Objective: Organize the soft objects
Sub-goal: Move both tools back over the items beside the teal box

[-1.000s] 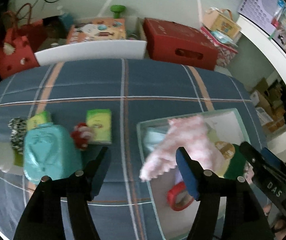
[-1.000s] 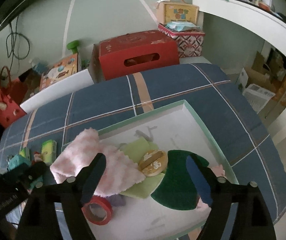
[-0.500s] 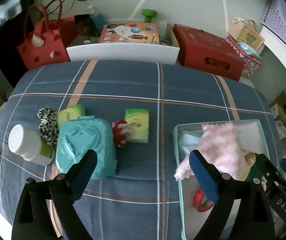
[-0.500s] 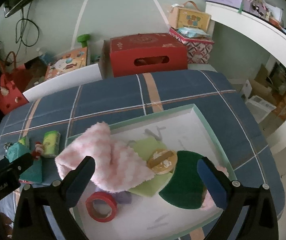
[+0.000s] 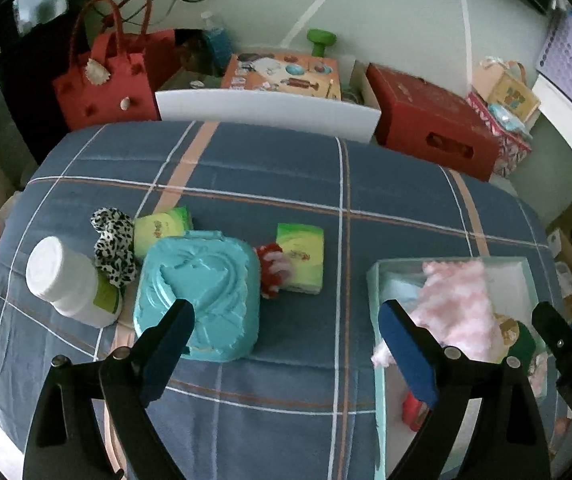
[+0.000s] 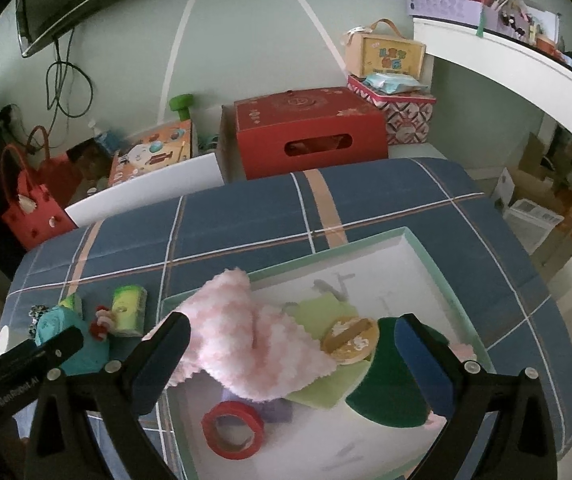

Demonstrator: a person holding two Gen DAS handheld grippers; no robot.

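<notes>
A pink fluffy cloth (image 6: pixel 241 344) lies draped over the left rim of a shallow mint-edged tray (image 6: pixel 422 248), on top of a light green cloth (image 6: pixel 318 312), a dark green cloth (image 6: pixel 390 396), a round wooden piece (image 6: pixel 350 338) and a red tape roll (image 6: pixel 233 430). My right gripper (image 6: pixel 290 348) hangs open above these, touching nothing. My left gripper (image 5: pixel 286 338) is open over bare tablecloth, between a teal embossed box (image 5: pixel 195 294) and the tray (image 5: pixel 378 276). A leopard scrunchie (image 5: pixel 113 240), a red-and-white scrunchie (image 5: pixel 271 270) and two green tissue packs (image 5: pixel 300 258) lie left of the tray.
A white jar (image 5: pixel 67 282) stands at the table's left. Behind the blue plaid tablecloth (image 5: pixel 286 176) are a red felt bag (image 5: pixel 103 84), a white board (image 5: pixel 265 110), a red box (image 5: pixel 430 118) and a patterned tin (image 6: pixel 402 104). A white shelf (image 6: pixel 526 60) runs along the right.
The left gripper let go of the pink cloth, opened wide and swung left over the tablecloth. The cloth now lies on the tray's rim. The right gripper opened wider.
</notes>
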